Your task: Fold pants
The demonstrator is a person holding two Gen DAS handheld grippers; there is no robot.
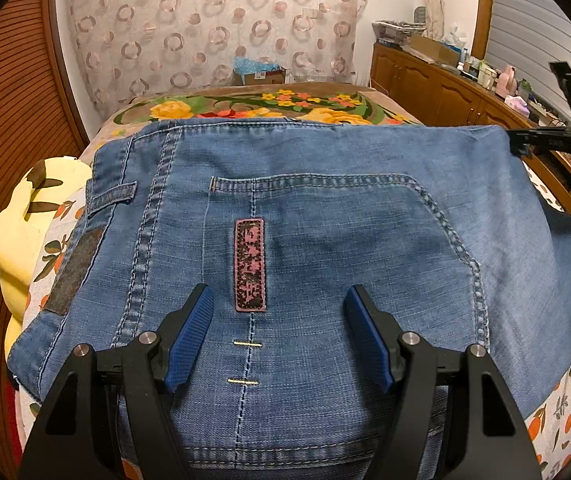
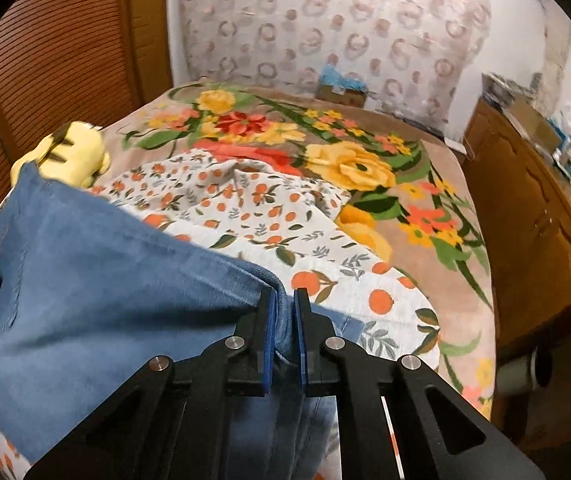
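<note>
Blue denim pants [image 1: 305, 216] lie folded on the bed, back pocket and a pink label [image 1: 250, 265] facing up. My left gripper [image 1: 279, 300] is open, its blue pads [image 1: 189, 340] spread just above the pocket, holding nothing. My right gripper [image 2: 284, 300] is shut on a folded edge of the pants [image 2: 97, 292], denim pinched between its blue pads. In the left wrist view the right gripper [image 1: 519, 146] shows at the pants' far right corner.
The bed has an orange-print sheet [image 2: 245, 208] and a floral blanket [image 2: 349, 160]. A yellow plush toy [image 1: 25, 216] lies at the left edge. A wooden cabinet [image 1: 445, 88] with clutter stands to the right. A curtain [image 1: 213, 24] hangs behind.
</note>
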